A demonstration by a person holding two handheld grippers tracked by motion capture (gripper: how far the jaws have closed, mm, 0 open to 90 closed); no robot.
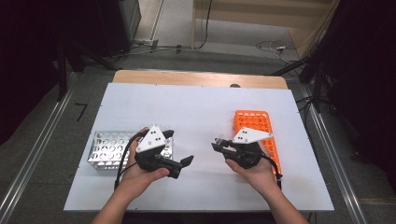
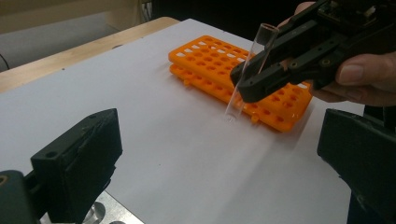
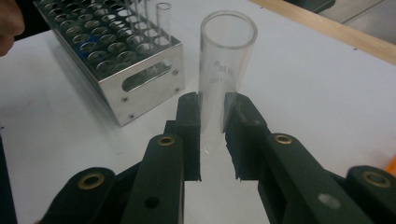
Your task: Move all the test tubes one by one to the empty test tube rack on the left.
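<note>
The clear glass test tube is clamped between the jaws of the right gripper, which are closed tight on its lower half, so the open mouth rises clear above them. In the left gripper view the test tube stands nearly upright, its long axis leaning a little with the mouth uppermost and the rounded bottom close over the white table, just in front of the orange rack. Holding it low on the barrel keeps the mouth up and probably leaves the bottom free to enter a hole. The tube hangs in mid-table, between the orange rack on the right and the metal rack on the left, which already holds a few tubes; I judge it is being carried across to that metal rack. The left gripper waits beside the metal rack with its jaws spread wide and nothing between them, perhaps ready to steady the rack or take the tube
</note>
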